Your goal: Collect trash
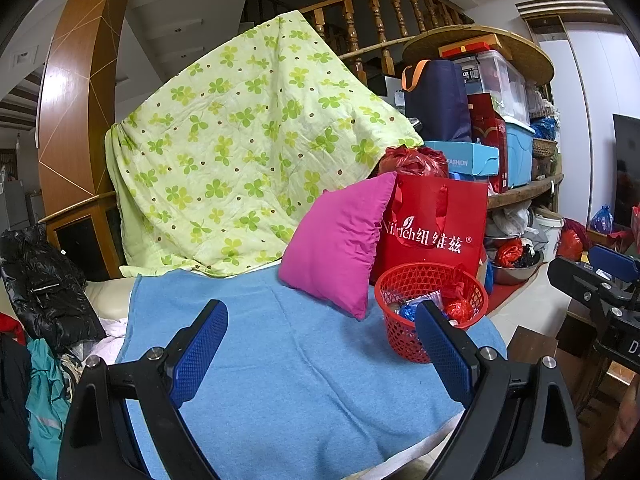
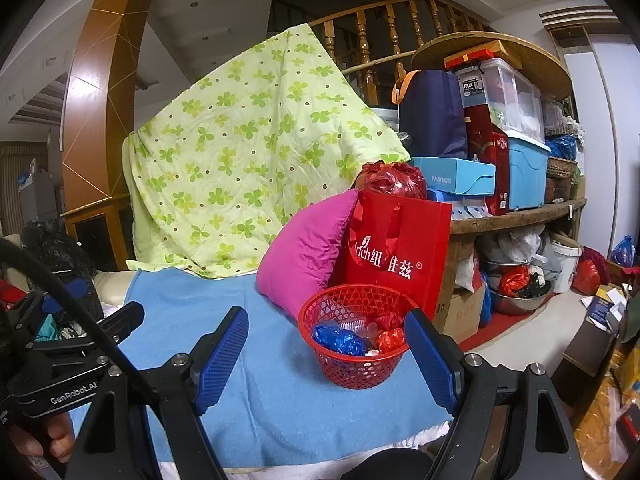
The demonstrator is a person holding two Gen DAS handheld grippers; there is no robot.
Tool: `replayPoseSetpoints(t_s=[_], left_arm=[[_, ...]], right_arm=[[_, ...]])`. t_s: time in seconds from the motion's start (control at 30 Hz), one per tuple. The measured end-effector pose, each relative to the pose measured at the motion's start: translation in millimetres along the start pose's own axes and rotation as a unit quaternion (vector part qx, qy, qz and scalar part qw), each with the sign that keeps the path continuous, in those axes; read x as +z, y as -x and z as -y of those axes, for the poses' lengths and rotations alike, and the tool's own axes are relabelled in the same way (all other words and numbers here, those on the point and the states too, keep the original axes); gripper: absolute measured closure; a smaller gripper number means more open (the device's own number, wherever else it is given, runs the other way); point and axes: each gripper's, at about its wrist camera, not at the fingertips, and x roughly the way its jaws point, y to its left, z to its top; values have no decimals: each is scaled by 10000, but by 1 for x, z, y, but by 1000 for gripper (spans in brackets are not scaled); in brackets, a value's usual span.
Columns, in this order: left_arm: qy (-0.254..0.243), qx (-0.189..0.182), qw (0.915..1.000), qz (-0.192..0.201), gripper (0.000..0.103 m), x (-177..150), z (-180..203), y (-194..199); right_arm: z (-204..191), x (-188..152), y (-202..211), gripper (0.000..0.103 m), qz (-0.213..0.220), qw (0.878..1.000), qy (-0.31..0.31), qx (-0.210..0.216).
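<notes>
A red mesh basket stands on a blue towel, in front of a pink pillow and a red paper bag. It holds crumpled blue wrap, red wrap and clear plastic. The basket also shows in the left wrist view. My right gripper is open and empty just in front of the basket. My left gripper is open and empty over the blue towel, left of the basket. Each gripper shows at the edge of the other's view.
A green clover-print quilt hangs behind the towel. A curved wooden shelf at the right is stacked with boxes and bins. A black jacket and clothes lie at the left. Metal bowls and bags sit on the floor at the right.
</notes>
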Motion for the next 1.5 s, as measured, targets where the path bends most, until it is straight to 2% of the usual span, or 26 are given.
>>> replayPoseSetpoints(t_s=[0.57, 1.5], left_arm=[[7, -39, 10000, -86, 8, -3, 0, -5], [13, -112, 9997, -202, 8, -14, -1, -13]], right_arm=[[2, 5, -6, 20, -51, 10000, 3, 4], [2, -12, -16, 20, -108, 9999, -7, -70]])
